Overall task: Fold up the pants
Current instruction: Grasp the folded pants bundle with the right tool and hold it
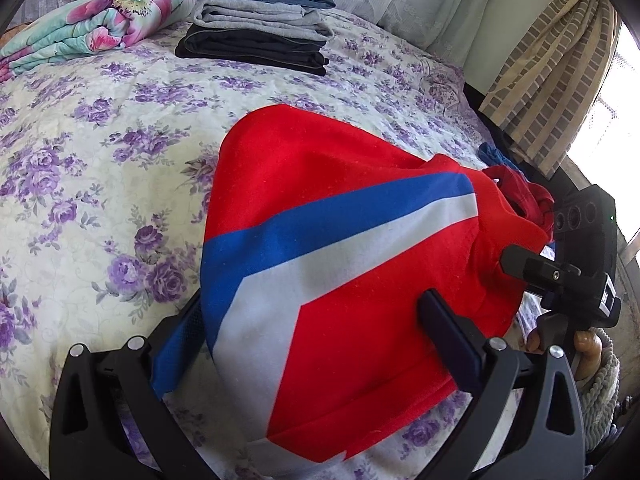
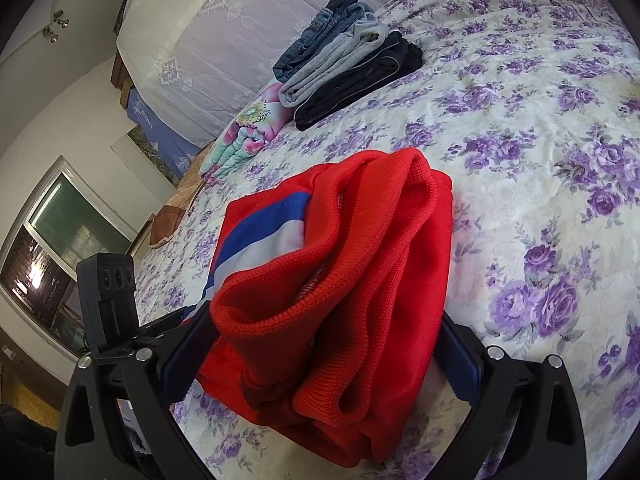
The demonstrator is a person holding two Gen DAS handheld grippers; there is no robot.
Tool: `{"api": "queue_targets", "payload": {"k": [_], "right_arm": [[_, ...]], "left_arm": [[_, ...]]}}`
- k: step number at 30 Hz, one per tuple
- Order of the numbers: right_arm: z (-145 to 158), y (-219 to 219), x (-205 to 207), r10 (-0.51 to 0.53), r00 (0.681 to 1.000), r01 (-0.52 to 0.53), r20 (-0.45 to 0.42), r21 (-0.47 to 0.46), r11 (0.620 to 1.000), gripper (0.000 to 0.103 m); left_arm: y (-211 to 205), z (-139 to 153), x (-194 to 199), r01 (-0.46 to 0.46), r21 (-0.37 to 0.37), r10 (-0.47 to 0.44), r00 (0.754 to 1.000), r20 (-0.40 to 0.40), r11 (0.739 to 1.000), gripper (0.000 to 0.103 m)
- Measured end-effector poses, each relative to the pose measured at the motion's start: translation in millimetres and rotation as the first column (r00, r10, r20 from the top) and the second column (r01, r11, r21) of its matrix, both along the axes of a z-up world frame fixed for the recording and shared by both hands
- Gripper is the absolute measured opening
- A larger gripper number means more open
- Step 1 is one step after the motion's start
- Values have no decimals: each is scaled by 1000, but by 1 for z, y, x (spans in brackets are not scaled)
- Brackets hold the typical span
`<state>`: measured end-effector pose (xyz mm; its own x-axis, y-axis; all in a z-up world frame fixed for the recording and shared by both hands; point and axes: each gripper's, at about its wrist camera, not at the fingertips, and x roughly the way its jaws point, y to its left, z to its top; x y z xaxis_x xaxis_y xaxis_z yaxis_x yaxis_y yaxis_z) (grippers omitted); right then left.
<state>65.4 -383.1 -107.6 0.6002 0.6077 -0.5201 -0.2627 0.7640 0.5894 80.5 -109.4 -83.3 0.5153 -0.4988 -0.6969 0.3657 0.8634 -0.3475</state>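
Observation:
Red pants (image 1: 360, 264) with a blue and white stripe lie folded on the floral bedspread (image 1: 88, 184). My left gripper (image 1: 312, 320) straddles one end of the bundle, fingers wide apart on either side. In the right wrist view the pants (image 2: 360, 280) show their ribbed waistband end, bunched between the wide-apart fingers of my right gripper (image 2: 320, 344). The right gripper also shows in the left wrist view (image 1: 536, 268) at the pants' far right end. Whether either gripper pinches the cloth is unclear.
A stack of folded pants, jeans on grey on black (image 1: 260, 20), sits at the far side of the bed; it also shows in the right wrist view (image 2: 348, 60). A floral rolled quilt (image 1: 92, 24) lies beside it. A curtain (image 1: 552, 68) hangs right.

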Motion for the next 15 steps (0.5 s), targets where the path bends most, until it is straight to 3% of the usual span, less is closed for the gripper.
{"api": "queue_targets", "payload": {"k": [11, 15], "right_arm": [[1, 1, -1, -17, 1000, 17, -4, -12, 1000, 99], [2, 6, -4, -43, 999, 43, -8, -9, 999, 100]], "left_arm": [[-1, 1, 0, 6, 3, -6, 1000, 7, 1000, 99], [-5, 7, -11, 28, 10, -29, 998, 50, 1000, 92]]}}
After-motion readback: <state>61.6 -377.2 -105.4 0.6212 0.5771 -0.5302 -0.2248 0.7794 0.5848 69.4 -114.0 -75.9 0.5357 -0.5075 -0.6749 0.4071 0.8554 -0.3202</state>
